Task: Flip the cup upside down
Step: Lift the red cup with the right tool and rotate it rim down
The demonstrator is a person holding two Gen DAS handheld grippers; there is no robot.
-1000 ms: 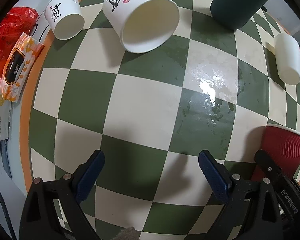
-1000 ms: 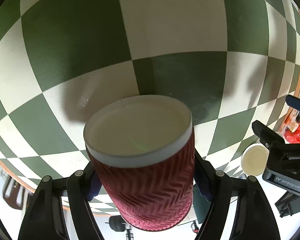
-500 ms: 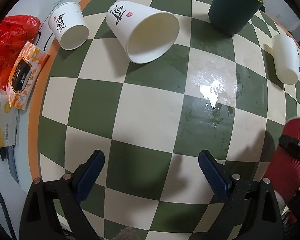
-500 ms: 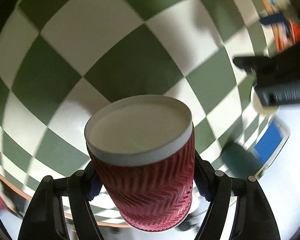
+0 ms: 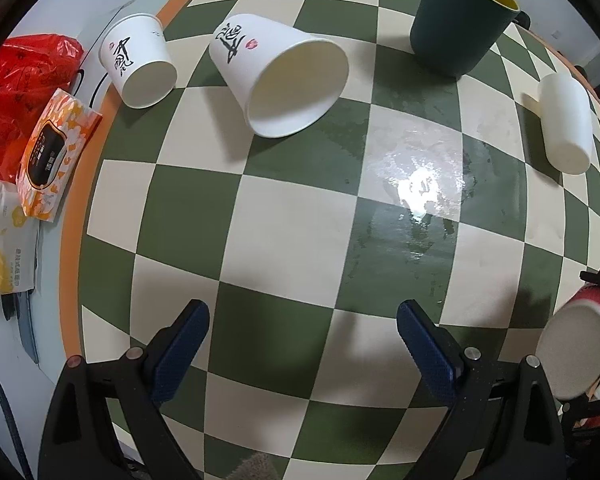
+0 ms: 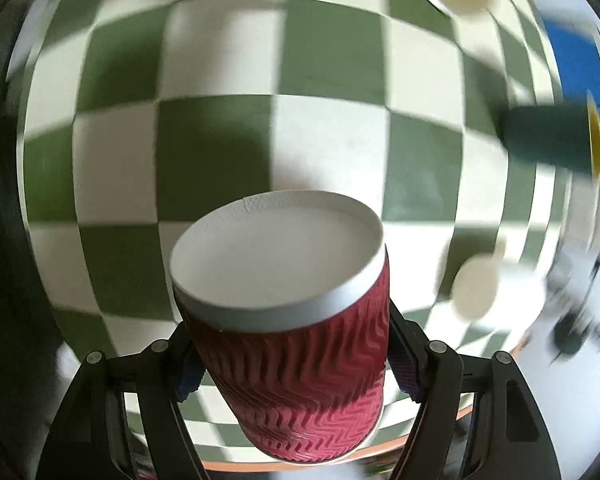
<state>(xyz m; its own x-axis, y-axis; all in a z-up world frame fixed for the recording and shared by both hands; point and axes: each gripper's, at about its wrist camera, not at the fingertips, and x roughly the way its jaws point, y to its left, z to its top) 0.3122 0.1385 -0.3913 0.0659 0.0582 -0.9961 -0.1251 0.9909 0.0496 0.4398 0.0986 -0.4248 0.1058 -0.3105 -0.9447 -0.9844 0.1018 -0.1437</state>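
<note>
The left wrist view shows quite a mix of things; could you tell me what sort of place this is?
Probably an indoor tabletop set up for cup handling practice: a green and cream checkered mat, several paper cups lying about, and wet wipe packs at the edge.

left wrist: high, angled down | right wrist: close behind red cup (image 6: 292, 344) — shared: checkered table (image 5: 300, 248)
</note>
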